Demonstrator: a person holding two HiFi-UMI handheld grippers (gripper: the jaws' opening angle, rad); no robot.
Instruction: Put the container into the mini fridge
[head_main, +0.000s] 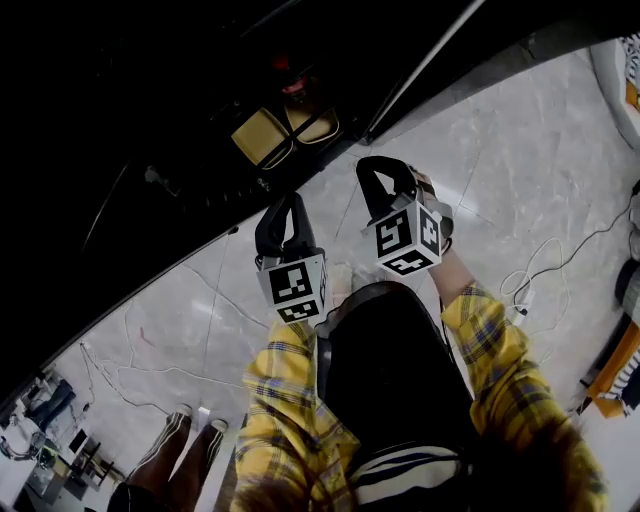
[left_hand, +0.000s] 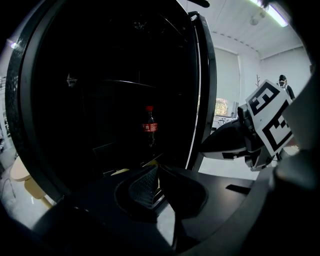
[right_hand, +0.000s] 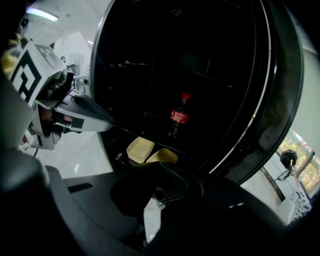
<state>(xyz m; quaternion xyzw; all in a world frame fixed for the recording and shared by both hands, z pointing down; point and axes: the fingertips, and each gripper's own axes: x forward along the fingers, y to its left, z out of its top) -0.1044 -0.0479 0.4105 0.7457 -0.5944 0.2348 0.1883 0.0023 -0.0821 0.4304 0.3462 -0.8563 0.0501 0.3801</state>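
Open mini fridge (right_hand: 225, 60), yellow container (right_hand: 140, 149) low inside near its front edge, second yellow dish (right_hand: 163, 156) just right, cola bottle (right_hand: 179, 117) farther in, left gripper (left_hand: 156, 167) and right gripper (right_hand: 160, 165) outside, jaws closed together, empty.

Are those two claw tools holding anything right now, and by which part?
Nothing is held: left gripper and right gripper are both shut and empty. The yellow containers lie inside the mini fridge.
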